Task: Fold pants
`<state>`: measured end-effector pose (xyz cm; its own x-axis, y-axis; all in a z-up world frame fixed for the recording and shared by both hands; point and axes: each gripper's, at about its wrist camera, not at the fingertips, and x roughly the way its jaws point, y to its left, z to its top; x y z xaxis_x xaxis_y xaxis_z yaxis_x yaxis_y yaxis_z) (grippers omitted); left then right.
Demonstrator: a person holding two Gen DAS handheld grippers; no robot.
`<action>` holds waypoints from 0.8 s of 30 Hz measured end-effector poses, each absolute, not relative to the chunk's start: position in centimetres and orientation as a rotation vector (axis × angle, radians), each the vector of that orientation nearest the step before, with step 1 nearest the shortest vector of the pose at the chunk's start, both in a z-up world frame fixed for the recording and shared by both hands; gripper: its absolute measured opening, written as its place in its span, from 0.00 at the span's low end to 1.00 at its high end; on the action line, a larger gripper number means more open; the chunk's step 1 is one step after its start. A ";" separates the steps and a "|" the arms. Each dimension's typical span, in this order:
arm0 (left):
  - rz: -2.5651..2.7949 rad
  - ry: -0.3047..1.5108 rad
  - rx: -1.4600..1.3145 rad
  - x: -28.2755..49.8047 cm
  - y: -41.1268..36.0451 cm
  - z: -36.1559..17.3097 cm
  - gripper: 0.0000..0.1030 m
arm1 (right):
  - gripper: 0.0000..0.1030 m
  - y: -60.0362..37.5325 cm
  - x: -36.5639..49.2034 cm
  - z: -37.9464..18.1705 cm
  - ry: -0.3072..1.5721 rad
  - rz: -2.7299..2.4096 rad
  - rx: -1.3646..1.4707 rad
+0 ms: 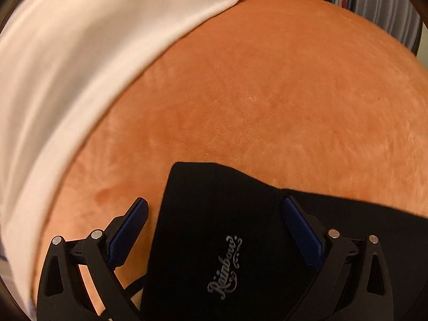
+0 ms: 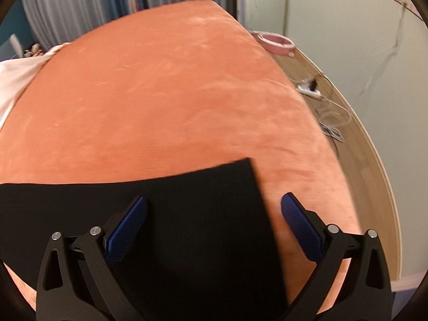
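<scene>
Black pants (image 1: 214, 214) lie flat on an orange plush bed cover (image 1: 267, 93). In the left wrist view a folded corner with a silver "Rainbow" logo (image 1: 226, 267) sits between the fingers. My left gripper (image 1: 214, 206) is open, its blue pads on either side of that corner, above the cloth. In the right wrist view the pants (image 2: 187, 214) end in a square corner. My right gripper (image 2: 214, 203) is open, its left pad (image 2: 128, 227) over the cloth, its right pad (image 2: 299, 227) over the cover.
A pale pink sheet (image 1: 67, 67) lies along the left of the bed. To the right of the bed is a wooden floor (image 2: 347, 123) with a power strip and cables (image 2: 310, 88), a pink basin (image 2: 272, 41) and a wall. Curtains (image 2: 80, 5) hang behind.
</scene>
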<state>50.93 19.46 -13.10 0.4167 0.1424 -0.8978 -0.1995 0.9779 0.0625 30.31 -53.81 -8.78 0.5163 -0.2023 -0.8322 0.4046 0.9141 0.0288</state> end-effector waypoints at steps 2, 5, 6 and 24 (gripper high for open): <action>0.186 1.138 -0.117 51.5 20.2 -13.4 0.95 | 0.72 -53.5 30.4 -8.6 0.947 -0.370 0.231; 0.143 1.145 -0.121 51.9 20.2 -13.0 0.83 | 0.30 -53.7 30.1 -7.9 0.926 -0.331 0.286; 0.097 1.143 -0.123 51.8 19.9 -12.6 0.65 | 0.15 -53.7 29.8 -7.7 0.923 -0.288 0.333; -0.273 0.896 -0.110 33.4 21.3 2.4 0.26 | 0.13 -46.9 16.4 5.7 0.673 -0.164 0.204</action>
<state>33.38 21.26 2.40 0.5931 -0.2800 -0.7549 0.1886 0.9598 -0.2078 16.42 -46.94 5.74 0.7703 -0.0841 -0.6321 0.2158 0.9672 0.1343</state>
